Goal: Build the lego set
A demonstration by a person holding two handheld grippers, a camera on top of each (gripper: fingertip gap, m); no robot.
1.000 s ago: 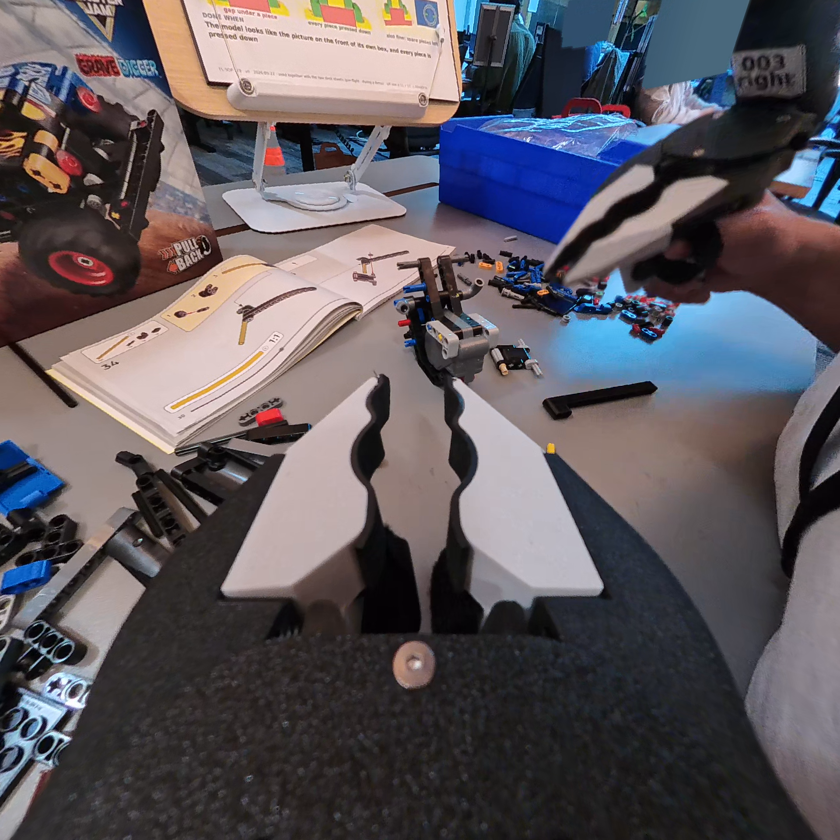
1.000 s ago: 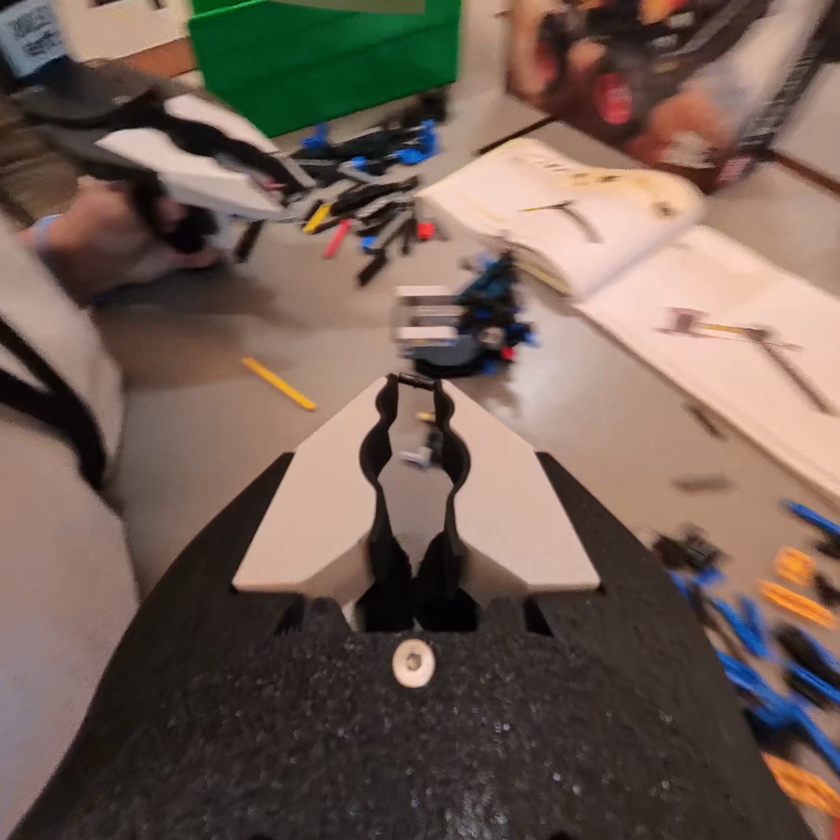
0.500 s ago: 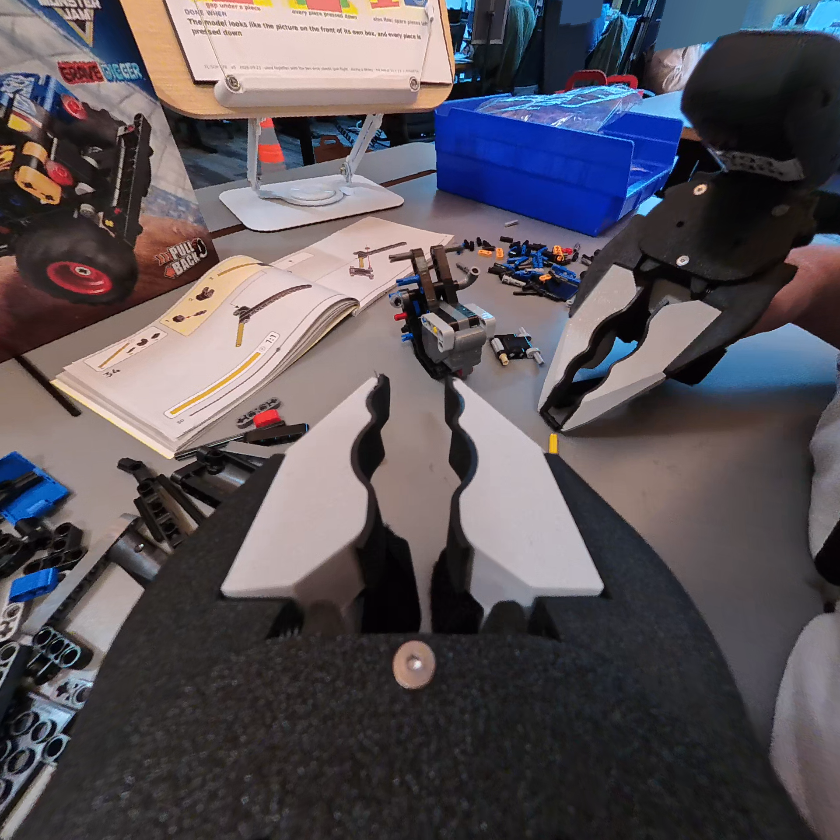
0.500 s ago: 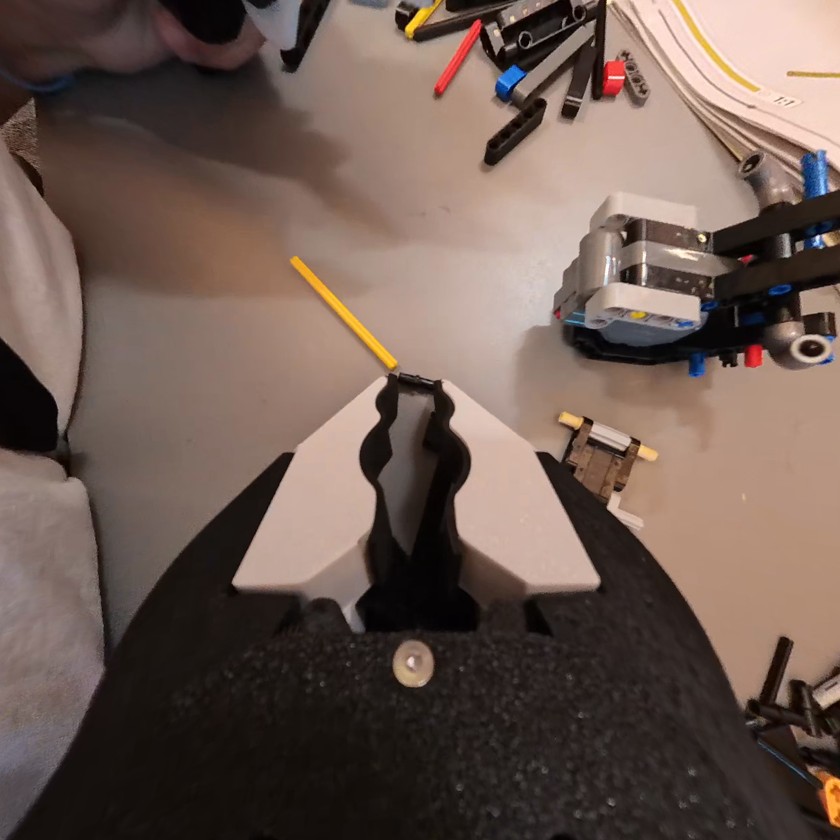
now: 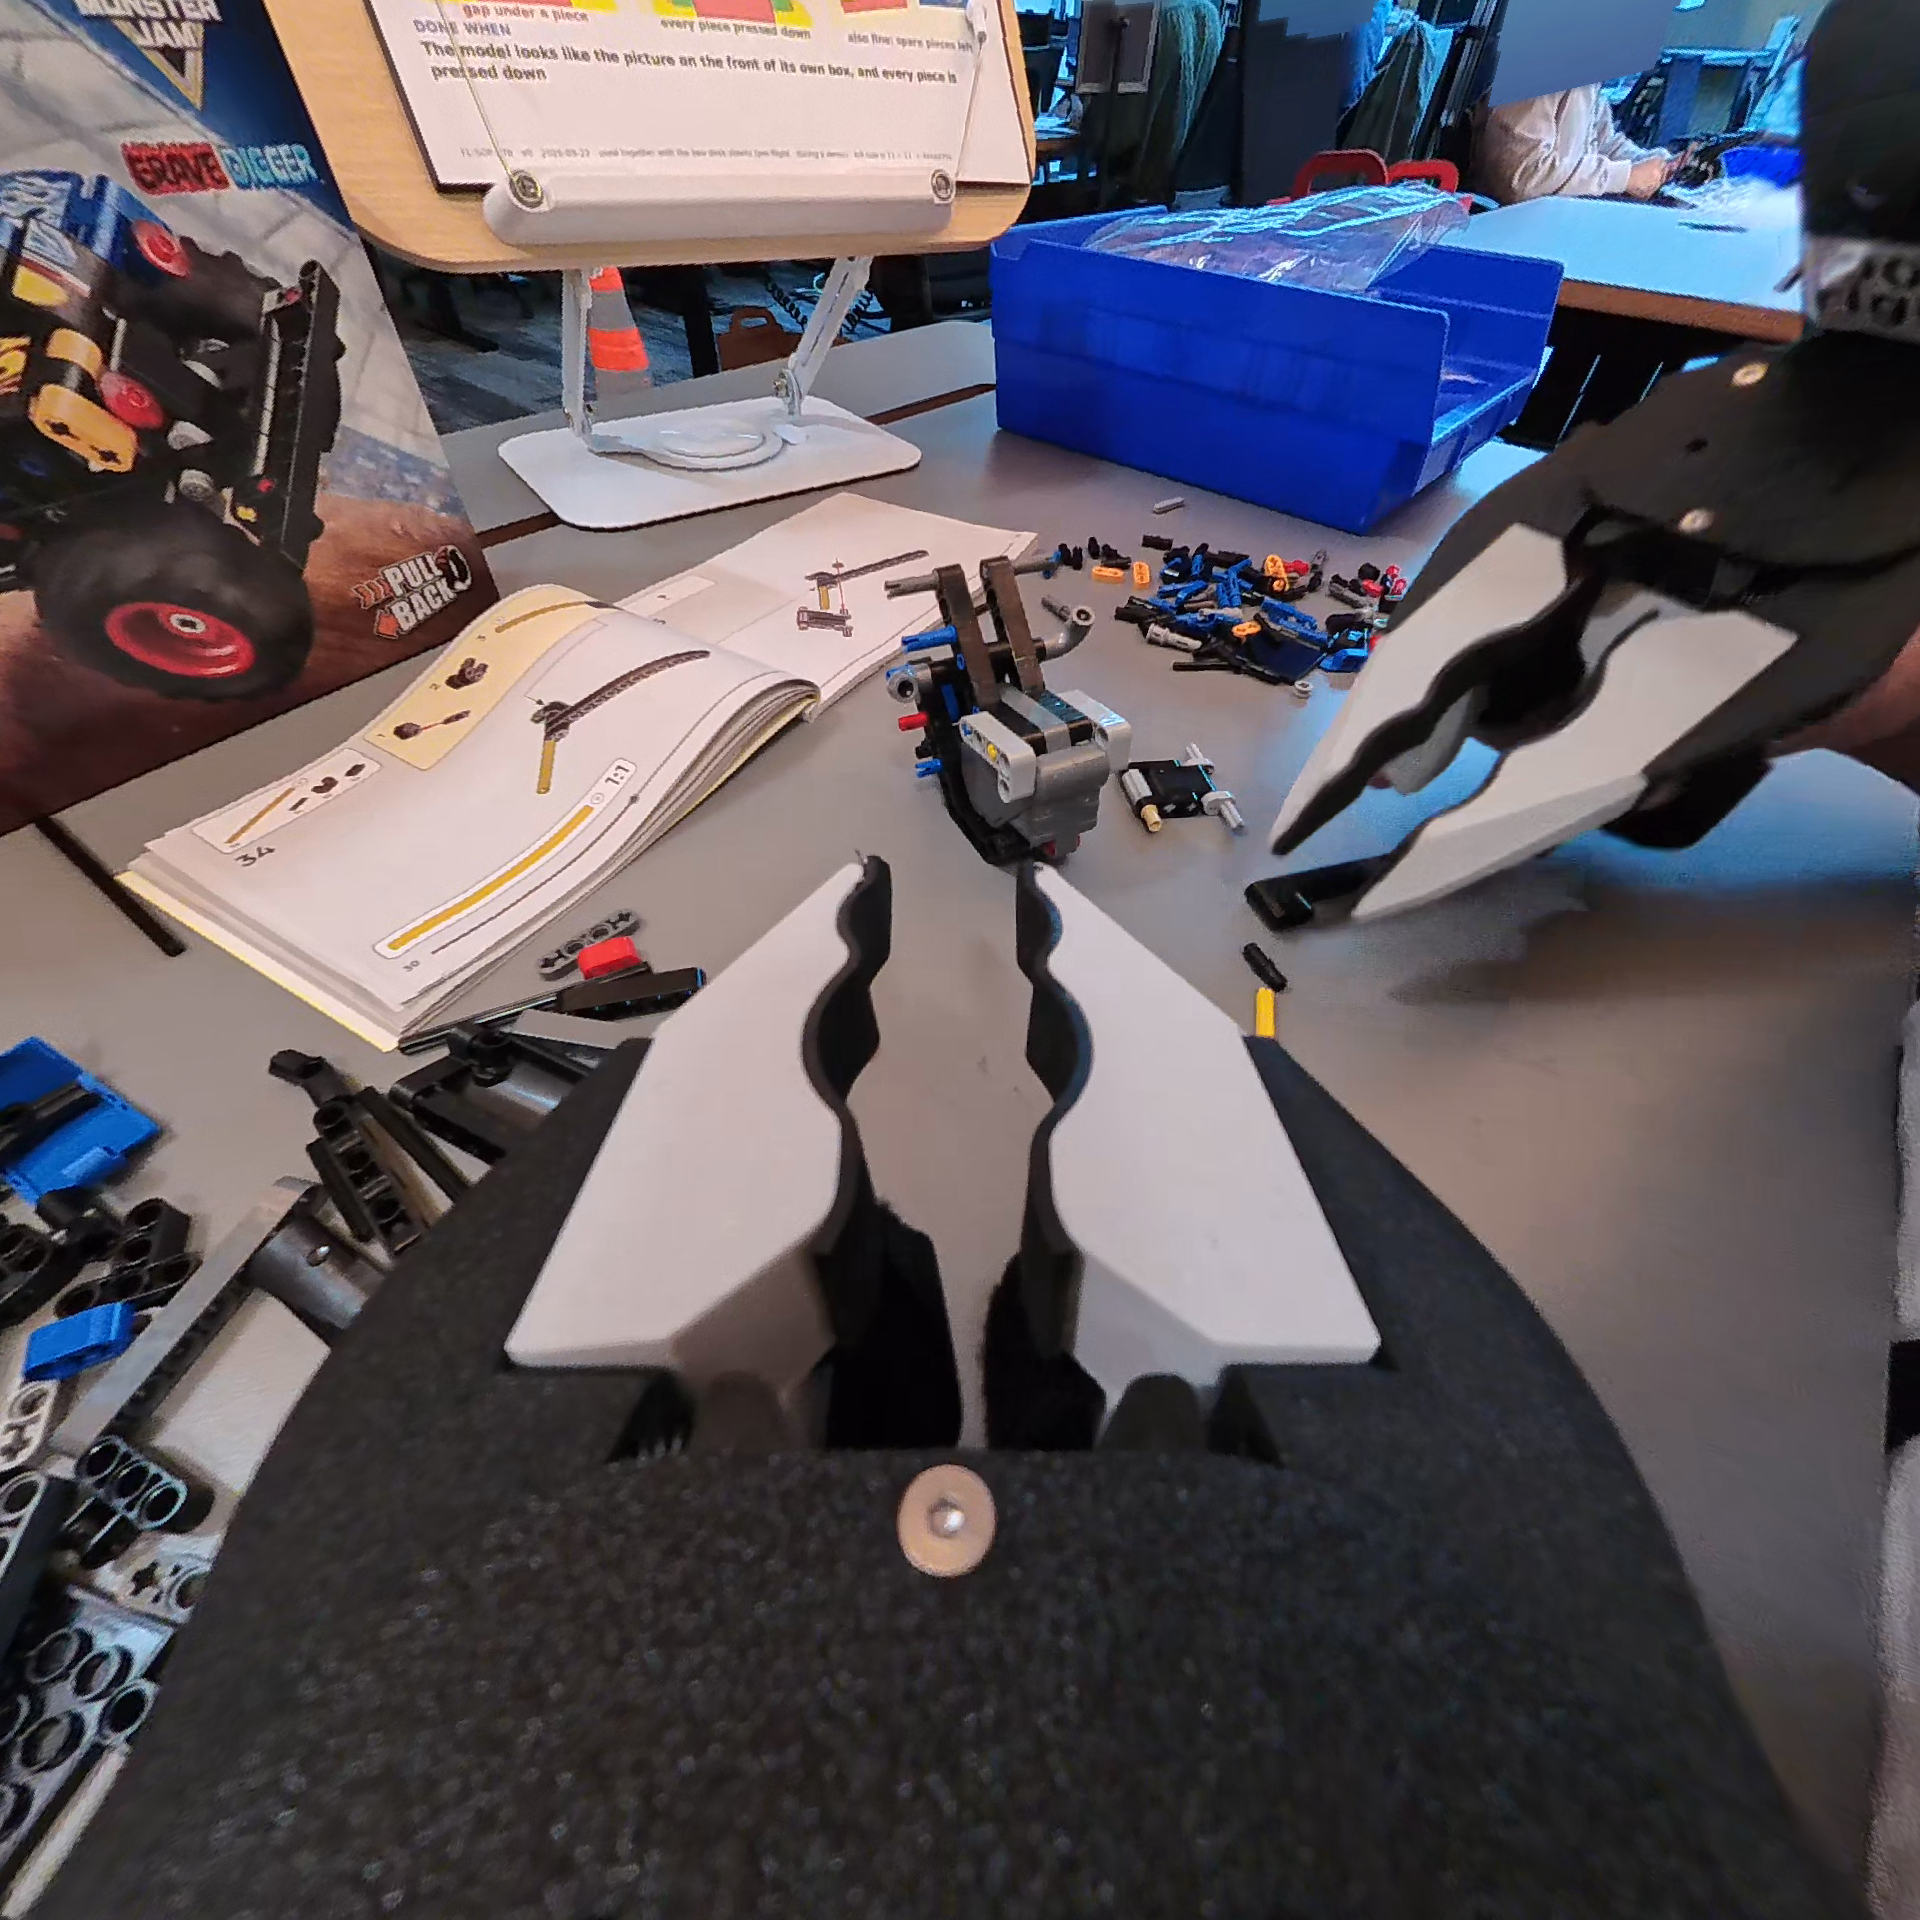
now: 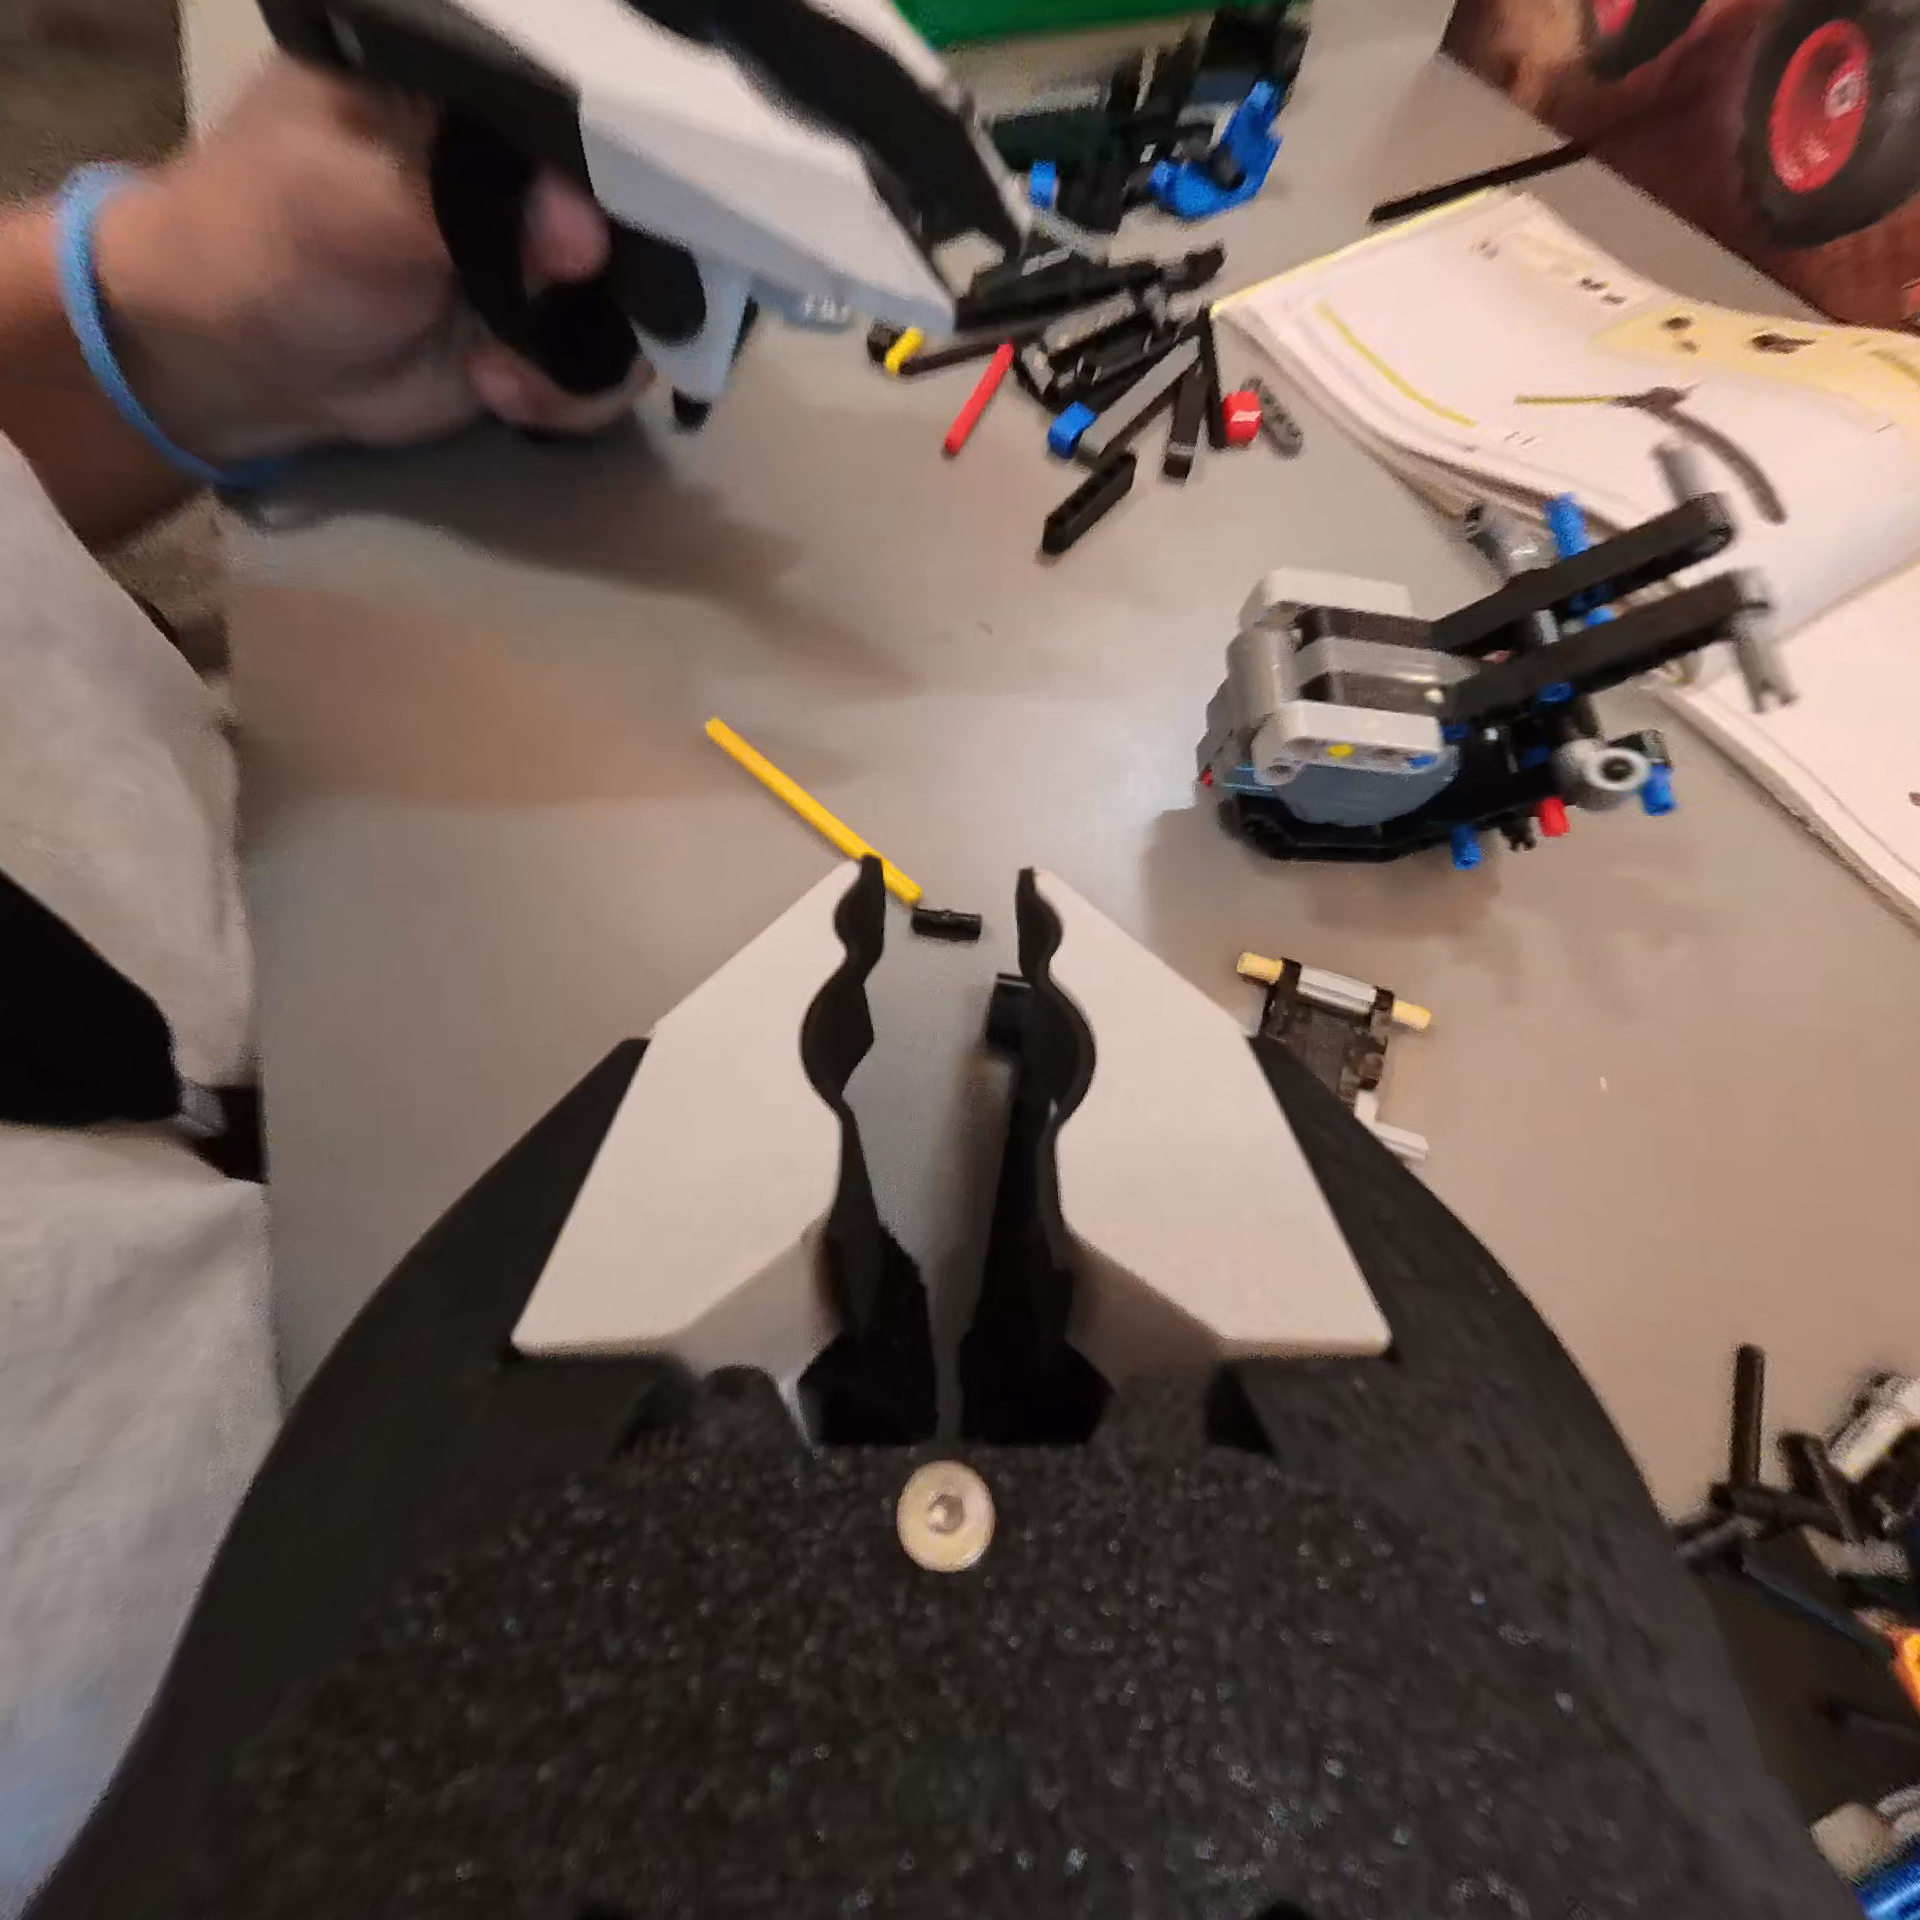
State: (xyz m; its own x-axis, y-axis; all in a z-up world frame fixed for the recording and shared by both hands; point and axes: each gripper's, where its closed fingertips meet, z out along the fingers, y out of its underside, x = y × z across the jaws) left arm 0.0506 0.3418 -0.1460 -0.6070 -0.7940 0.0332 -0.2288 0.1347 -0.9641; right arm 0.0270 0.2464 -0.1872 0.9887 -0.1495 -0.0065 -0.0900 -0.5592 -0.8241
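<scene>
Left wrist view: the left gripper [image 5: 951, 883] hangs above the grey table [image 5: 1558, 1195], its fingers apart with nothing between them. Just ahead of the tips stands the part-built model [image 5: 1023, 748], a grey motor block with two black beams rising from it and blue and red pins at its side. Beside it to the right lies a small axle piece [image 5: 1179, 795]. The open manual [image 5: 540, 748] lies left of the model; behind it rise the set box [image 5: 177, 416] and a white stand [image 5: 707, 457] carrying a sheet. A blue bin [image 5: 1247, 395] sits at the far right of the table, with a heap of small blue, black and orange pins [image 5: 1247, 618] in front of it. Black beams [image 5: 364, 1153] and blue parts lie at lower left. The right gripper [image 5: 1340, 873] enters from the right, tilted down, tips spread and close over a black beam [image 5: 1299, 894] on the table. A short black pin [image 5: 1264, 966] and a yellow axle [image 5: 1264, 1011] lie near it. Right wrist view: the right gripper [image 6: 951, 883] has its fingers apart and empty; the black pin [image 6: 945, 922] lies on the table between the tips, touching neither, with the yellow axle [image 6: 800, 800] just beside the left tip. The model [image 6: 1434, 727] lies to the right, the axle piece [image 6: 1335, 1003] near the right finger. The left gripper [image 6: 935, 281], blurred, is held by a hand [image 6: 312, 281] at upper left, above a scatter of black beams.
</scene>
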